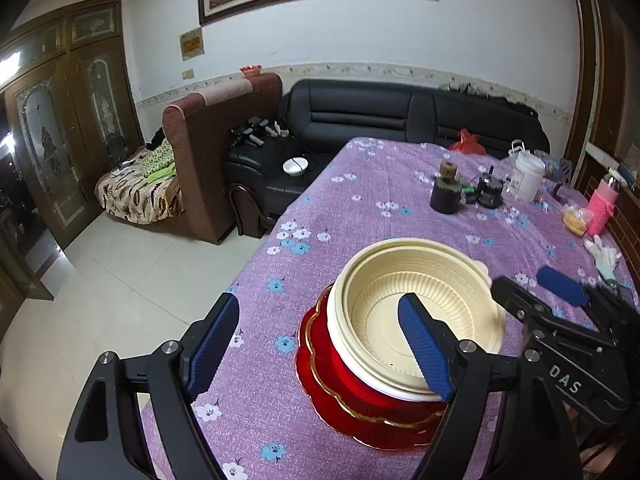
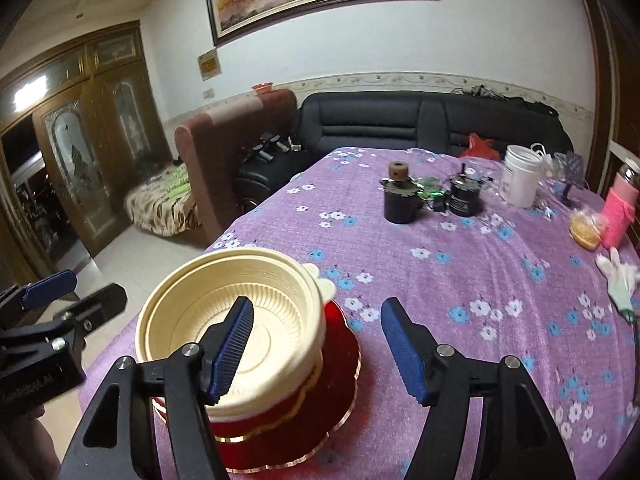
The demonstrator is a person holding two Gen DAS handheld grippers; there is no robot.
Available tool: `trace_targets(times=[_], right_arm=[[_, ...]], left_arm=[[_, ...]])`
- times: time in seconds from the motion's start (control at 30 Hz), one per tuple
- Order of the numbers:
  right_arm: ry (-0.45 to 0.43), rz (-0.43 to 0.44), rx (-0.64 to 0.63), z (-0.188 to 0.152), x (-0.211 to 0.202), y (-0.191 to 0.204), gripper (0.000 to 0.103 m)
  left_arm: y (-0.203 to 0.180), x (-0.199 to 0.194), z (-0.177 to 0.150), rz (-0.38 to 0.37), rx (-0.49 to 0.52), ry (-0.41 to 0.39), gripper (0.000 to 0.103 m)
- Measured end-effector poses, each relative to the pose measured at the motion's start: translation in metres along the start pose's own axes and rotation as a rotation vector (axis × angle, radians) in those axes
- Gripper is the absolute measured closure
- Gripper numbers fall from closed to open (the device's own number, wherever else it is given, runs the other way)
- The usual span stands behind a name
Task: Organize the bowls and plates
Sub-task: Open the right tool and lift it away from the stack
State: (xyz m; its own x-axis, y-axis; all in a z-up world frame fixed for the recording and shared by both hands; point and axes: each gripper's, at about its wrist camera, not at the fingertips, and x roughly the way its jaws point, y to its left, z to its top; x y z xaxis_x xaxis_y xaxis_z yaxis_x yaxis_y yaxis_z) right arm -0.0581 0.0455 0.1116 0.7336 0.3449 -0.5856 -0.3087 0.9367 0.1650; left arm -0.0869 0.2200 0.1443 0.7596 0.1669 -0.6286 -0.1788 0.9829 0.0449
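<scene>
- Table (image 1: 360, 184), purple flowered cloth, is the carrier; the stack sits near its near-left corner, close to the left edge where the floor shows.
- Red plate (image 1: 332, 408) with gold scalloped rim is the base of the stack, flat on the cloth; from the right wrist view (image 2: 340, 364) it pokes out wider than everything above it.
- Red bowl (image 1: 352, 380) sits on the plate, and the cream bowl (image 1: 420, 312) is nested on top, upright, rim roughly level; same cream bowl (image 2: 224, 312) in the right view. A white band shows under its rim, maybe another bowl, can't tell.
- My left gripper (image 1: 320, 344) has its jaws apart, nothing clamped: one pad hangs over the cream bowl's hollow, the other over bare cloth left of the stack.
- My right gripper (image 2: 320, 350) is also spread wide, holding nothing; one pad over the bowl's inside, the other over the cloth right of it.
- I judge the stacking about done and release is the step in hand: back both tools straight out and up, keep the inner pads clear of the cream rim so the nest isn't dragged toward the left edge.
- Far-right clutter (dark jars (image 2: 400, 204), white tub (image 2: 520, 176)) is well apart, no concern.
</scene>
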Motion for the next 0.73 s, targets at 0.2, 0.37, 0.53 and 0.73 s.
trace_targets(times=[0.2,0.37,0.53,0.73], right_arm=[[-0.003,0.002,0.002,-0.018,-0.019,-0.002,0.030],[0.023,0.023,-0.041,-0.032,-0.023,0.007,0.030],[0.066,0.042,-0.060,-0.044,-0.021,0.014,0.030],[0.104,0.048,-0.047,-0.053,-0.022,0.000,0.030]], left_arm=[[0.009,-0.057,-0.009,0.142,-0.098,-0.245,0.000],[0.006,-0.064,-0.020,0.181,-0.102,-0.266,0.000],[-0.014,-0.037,-0.029,0.132,-0.037,-0.083,0.000],[-0.043,-0.008,-0.045,0.017,-0.027,0.080,0.000]])
